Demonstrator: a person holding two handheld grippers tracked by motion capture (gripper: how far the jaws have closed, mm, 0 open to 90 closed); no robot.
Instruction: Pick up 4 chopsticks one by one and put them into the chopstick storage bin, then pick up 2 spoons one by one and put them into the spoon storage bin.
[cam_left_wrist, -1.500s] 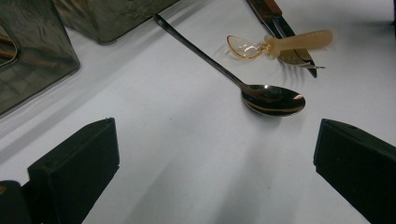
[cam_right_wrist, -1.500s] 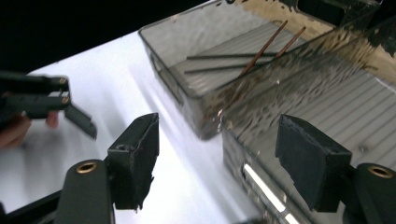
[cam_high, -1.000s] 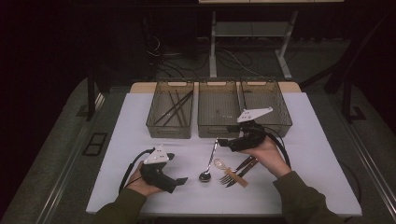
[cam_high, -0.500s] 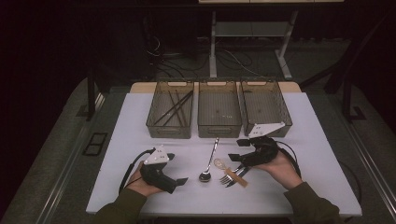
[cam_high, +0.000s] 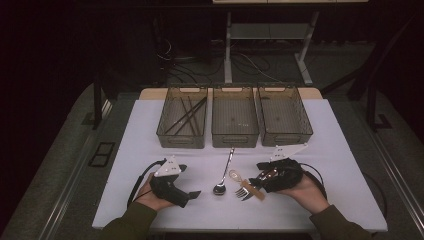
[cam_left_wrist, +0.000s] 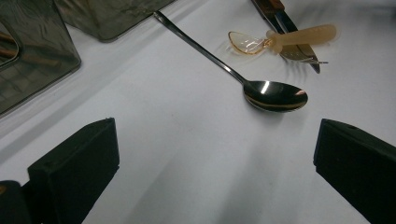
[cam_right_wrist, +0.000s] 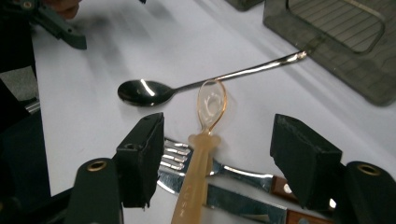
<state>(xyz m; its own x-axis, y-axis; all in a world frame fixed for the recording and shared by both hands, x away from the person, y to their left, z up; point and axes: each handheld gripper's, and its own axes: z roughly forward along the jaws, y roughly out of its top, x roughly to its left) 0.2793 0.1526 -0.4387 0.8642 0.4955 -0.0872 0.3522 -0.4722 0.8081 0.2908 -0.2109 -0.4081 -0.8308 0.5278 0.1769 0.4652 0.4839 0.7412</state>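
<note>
Plastic spoon (cam_right_wrist: 205, 140) handle hides fork (cam_right_wrist: 196, 161) under right hand-held gripper (cam_right_wrist: 219, 154).

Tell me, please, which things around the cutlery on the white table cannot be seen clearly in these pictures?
- Wooden-handled fork and knife: right gripper view, handles cut off by the bottom edge and hidden behind the black jaw.
- Translucent amber plastic spoon: its handle end leaves the bottom edge there.
- Dark sticks in the left grey mesh bin: high view, too small and dim to count.
- Right gripper: high view, jaw gap too dark to judge.
</note>
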